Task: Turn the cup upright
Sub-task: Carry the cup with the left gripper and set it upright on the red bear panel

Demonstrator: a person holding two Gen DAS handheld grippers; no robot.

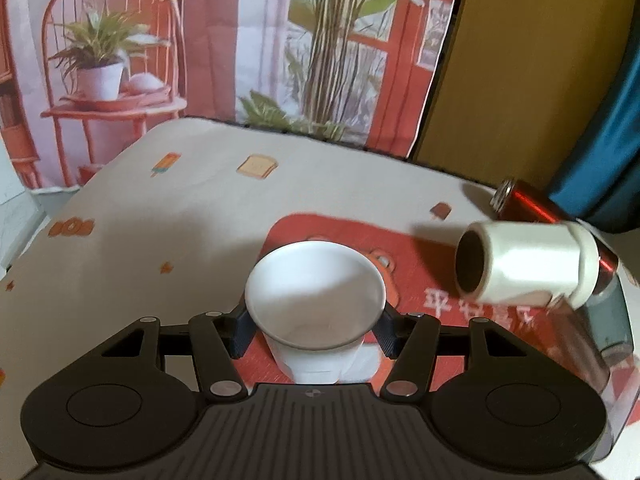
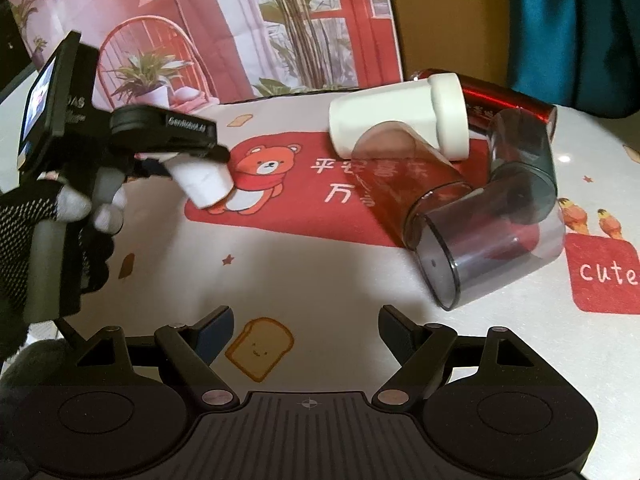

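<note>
My left gripper (image 1: 316, 330) is shut on a small white paper cup (image 1: 316, 300), its open mouth facing the camera and upward. In the right wrist view the same cup (image 2: 204, 182) hangs tilted in the left gripper (image 2: 180, 152), its base just above the red bear mat (image 2: 280, 196). My right gripper (image 2: 306, 330) is open and empty, low over the tablecloth near the front.
Several cups lie on their sides at the right: a white cylindrical cup (image 2: 404, 116), a clear brown cup (image 2: 404, 184), a smoky grey cup (image 2: 492, 248), a dark cup (image 2: 520, 148) and a red can (image 2: 508, 98). A printed backdrop (image 1: 240, 40) stands behind the table.
</note>
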